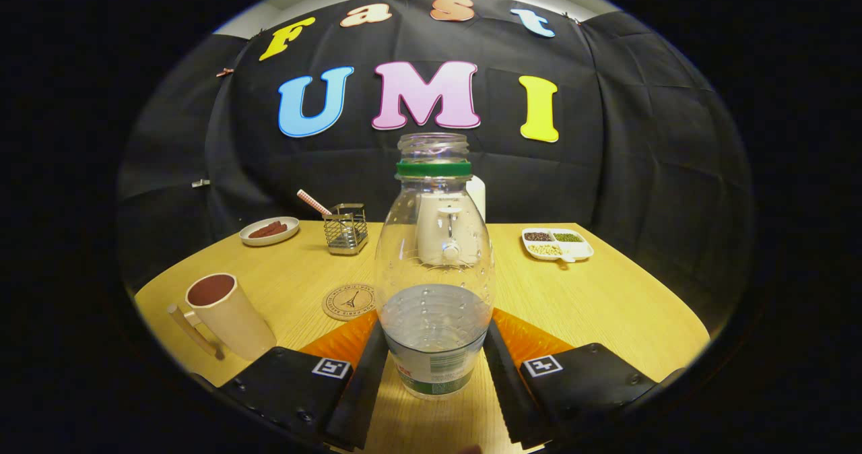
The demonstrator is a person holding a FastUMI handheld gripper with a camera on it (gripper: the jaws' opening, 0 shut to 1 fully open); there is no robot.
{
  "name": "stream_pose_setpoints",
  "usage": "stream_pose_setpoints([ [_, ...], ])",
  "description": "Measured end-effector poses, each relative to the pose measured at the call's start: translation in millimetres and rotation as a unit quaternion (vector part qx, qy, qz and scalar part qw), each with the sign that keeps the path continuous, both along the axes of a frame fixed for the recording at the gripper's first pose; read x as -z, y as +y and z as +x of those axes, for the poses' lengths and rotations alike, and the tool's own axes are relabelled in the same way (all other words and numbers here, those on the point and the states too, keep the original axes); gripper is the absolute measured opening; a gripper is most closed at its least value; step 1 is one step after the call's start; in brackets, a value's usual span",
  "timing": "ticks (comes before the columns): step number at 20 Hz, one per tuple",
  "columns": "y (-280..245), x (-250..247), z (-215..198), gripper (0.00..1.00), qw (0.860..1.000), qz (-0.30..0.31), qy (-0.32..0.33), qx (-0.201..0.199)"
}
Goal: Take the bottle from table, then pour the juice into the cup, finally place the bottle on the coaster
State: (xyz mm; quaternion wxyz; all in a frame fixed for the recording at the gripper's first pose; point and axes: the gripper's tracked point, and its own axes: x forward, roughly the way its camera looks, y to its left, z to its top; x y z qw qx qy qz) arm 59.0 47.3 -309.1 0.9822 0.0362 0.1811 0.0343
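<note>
The gripper (436, 356) has its two fingers spread about the width of one clear, uncapped plastic bottle (434, 265), pressing on its lower sides; the bottle stands upright between them, partly filled with clear liquid. Beyond the fingers to the left sit one round coaster (348, 302) and one handled cup (229, 316) on the wooden table (606, 299). A white container (450, 228) behind the bottle is mostly hidden and hard to identify; farther back are one plate (269, 230), one wire holder (345, 228) and one divided tray (557, 243).
</note>
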Motion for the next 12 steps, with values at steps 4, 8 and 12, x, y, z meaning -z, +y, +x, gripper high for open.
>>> stream_pose_setpoints([
  [4,-9,-29,0,0.77,0.997,-0.075,-0.005,-0.004],
  [8,-2,-60,-4,0.76,0.988,-0.149,-0.024,-0.034],
  [12,8,-75,-9,0.76,0.976,-0.211,-0.018,-0.051],
])
